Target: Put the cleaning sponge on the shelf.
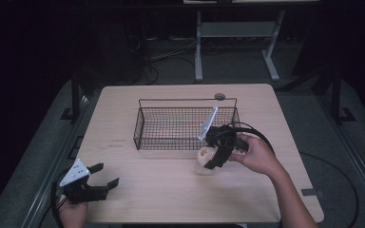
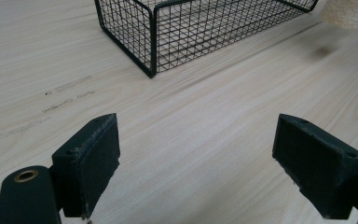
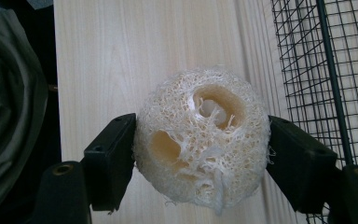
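Observation:
A pale round loofah slice (image 3: 200, 140) with two holes sits between the jaws of my right gripper (image 3: 200, 154), which is shut on it just above the table. In the high view the right gripper (image 1: 214, 156) holds the loofah (image 1: 204, 156) in front of the black wire basket (image 1: 145, 126), near its right front corner. My left gripper (image 1: 105, 174) rests at the table's front left, open, with nothing between its fingers (image 2: 91, 163). The basket's near corner (image 2: 151, 42) lies ahead of the left gripper.
The light wooden table (image 1: 171, 199) has a small round grey insert (image 1: 219, 96) at its far edge behind the basket. A metal stand (image 1: 237, 33) rises on the dark floor beyond. Faint pencil marks (image 2: 65, 93) lie left of the basket.

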